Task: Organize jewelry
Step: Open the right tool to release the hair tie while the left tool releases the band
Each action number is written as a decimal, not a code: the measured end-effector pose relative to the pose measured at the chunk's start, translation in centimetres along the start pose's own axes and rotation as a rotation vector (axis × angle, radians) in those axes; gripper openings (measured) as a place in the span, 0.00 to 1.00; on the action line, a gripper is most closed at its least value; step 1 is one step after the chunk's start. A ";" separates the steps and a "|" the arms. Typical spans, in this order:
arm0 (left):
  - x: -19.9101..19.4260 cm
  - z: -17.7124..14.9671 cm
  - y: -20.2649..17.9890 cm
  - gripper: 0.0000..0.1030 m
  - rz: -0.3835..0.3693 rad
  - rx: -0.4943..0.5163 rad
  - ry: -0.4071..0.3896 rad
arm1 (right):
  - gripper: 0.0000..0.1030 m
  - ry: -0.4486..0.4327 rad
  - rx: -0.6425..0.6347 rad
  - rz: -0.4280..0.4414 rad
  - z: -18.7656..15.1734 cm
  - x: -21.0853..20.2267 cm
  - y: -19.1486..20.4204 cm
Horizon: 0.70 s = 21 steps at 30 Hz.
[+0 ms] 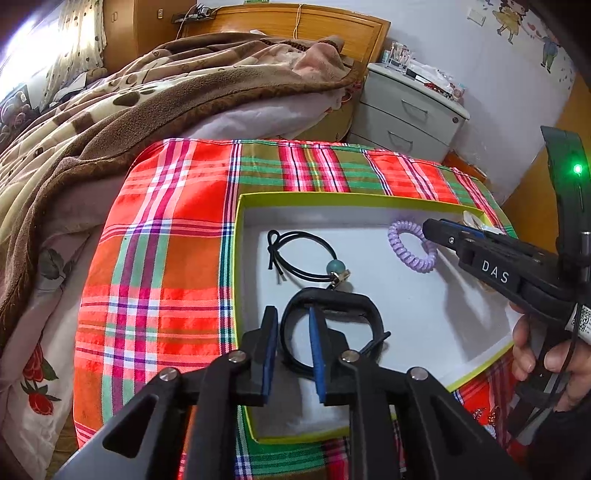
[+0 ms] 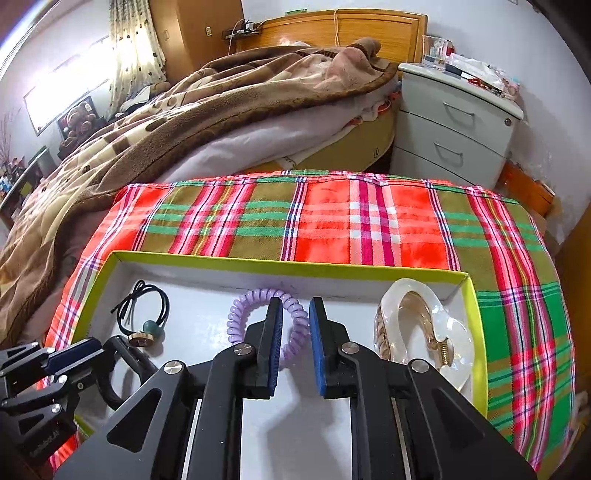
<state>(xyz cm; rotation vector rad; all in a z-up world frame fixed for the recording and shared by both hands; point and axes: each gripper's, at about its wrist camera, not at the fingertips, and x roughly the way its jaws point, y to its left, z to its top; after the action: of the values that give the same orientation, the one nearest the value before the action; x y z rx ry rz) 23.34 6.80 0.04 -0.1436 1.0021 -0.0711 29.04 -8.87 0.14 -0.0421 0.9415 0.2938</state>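
Here, purple coil tie (image 2: 268,325) between right claw (image 2: 295,317) pads.

Straight ahead at twelve o'clock I see a wooden headboard (image 2: 343,27) against a white wall (image 2: 480,22). A brown paw-print blanket (image 2: 155,122) tumbles across the bed from eleven down to nine. At one o'clock stands a pale grey nightstand (image 2: 454,125) with drawers, its top cluttered with small items I can't make out. Bright daylight floods in at ten o'clock through a window (image 2: 55,96) beside a spotted curtain (image 2: 133,48). A wooden wardrobe (image 2: 199,26) rises just right of that curtain. Right below me, a red-and-green plaid cloth (image 2: 332,218) covers the work surface. Cartoon stickers (image 1: 513,18) decorate the wall at two o'clock.
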 end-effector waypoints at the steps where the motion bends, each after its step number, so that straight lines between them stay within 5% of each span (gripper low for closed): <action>1: -0.1 0.0 -0.1 0.22 -0.001 0.002 -0.003 | 0.15 -0.007 -0.002 0.000 0.0 -0.2 0.1; 6: -1.6 -0.2 -0.1 0.33 -0.011 0.001 -0.030 | 0.15 -0.040 0.005 0.006 -0.3 -2.0 0.0; 21: -6.5 -4.4 0.5 0.45 -0.135 -0.021 -0.074 | 0.16 -0.119 0.033 0.050 -6.9 -9.7 -1.8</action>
<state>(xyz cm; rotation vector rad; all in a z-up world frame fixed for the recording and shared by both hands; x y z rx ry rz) 16.11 7.76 3.06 -0.2315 0.9185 -0.1777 18.75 -13.97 3.67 0.0287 0.8294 0.3237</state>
